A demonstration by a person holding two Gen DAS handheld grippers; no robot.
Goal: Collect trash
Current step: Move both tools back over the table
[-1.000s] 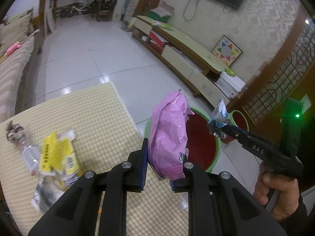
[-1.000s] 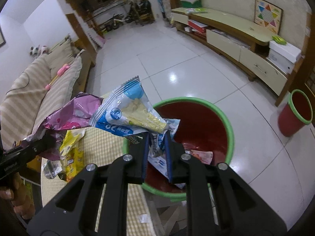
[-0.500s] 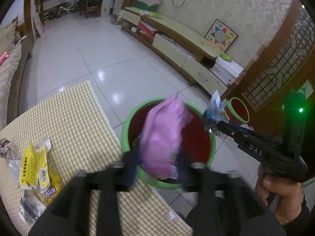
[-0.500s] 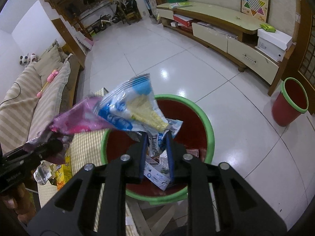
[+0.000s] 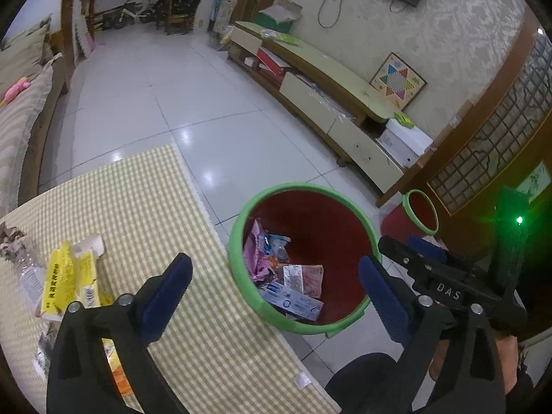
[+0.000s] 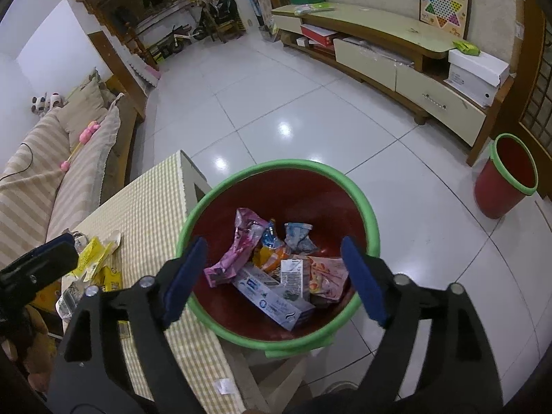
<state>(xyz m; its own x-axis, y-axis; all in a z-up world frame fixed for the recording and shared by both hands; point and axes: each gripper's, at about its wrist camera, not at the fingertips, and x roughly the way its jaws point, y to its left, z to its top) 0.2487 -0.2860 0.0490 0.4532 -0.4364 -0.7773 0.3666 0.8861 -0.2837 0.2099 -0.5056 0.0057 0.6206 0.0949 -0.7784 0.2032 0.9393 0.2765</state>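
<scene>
We list the white tiled floor point(image 6: 276, 79) first, then the table under its yellow checked cloth point(image 5: 145, 207), which stands just beside the bin.

We note the red bin with a green rim point(image 6: 371, 220) on the floor against the table's edge. A second, smaller red bin point(image 6: 507, 176) stands well apart, near the low cabinet point(image 6: 372, 58).

We hold the left gripper point(image 5: 276, 276) with its blue pads spread wide, over the table edge and the bin's mouth. Its jaws have just been opening and nothing lies between them. We hold the right gripper point(image 6: 276, 272) above the bin, likewise spread; its jaws have just been opening too, and they are empty.

Inside the bin we count the trash: a pink wrapper point(image 6: 238, 241) crumpled toward the table side, a blue-and-white toothpaste box point(image 6: 272, 300) lying flat at the near side, a small white carton point(image 6: 293, 272) touching it, a pale pink packet point(image 6: 327, 272) beside that, and a blue-and-white wrapper point(image 6: 298, 236) behind.

On the table we record yellow packets point(image 5: 69, 272) and a crushed clear bottle point(image 5: 24, 269) beside them, well apart from the bin.
</scene>
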